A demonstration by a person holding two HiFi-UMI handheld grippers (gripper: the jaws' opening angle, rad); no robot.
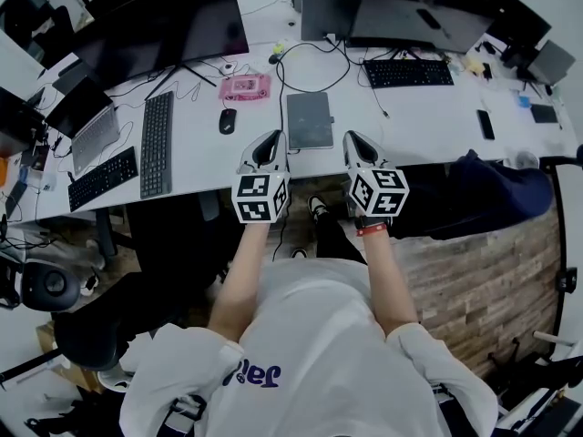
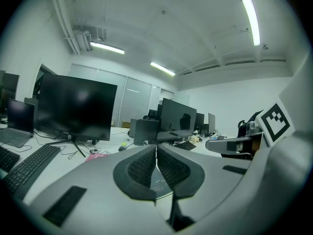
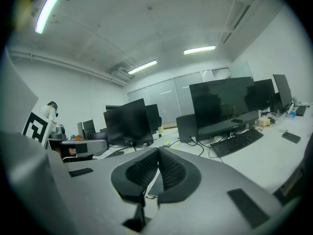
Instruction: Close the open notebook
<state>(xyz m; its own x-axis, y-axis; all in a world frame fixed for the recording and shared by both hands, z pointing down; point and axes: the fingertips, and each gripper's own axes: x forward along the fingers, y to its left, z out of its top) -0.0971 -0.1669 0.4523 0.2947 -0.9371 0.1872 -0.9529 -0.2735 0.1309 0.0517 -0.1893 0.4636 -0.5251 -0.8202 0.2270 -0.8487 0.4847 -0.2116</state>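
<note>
Left gripper and right gripper closed, empty, flanking shut notebook at desk's near edge; bare desk right.

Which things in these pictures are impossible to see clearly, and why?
The notebook: in the head view, too small to read its cover; in both gripper views, the shut left claw and right claw hide nearly all of it.
The pink item: in the head view, too small to identify.

Bare desk R of notebook — mouse, kbd crowd L side, monitors behind
</note>
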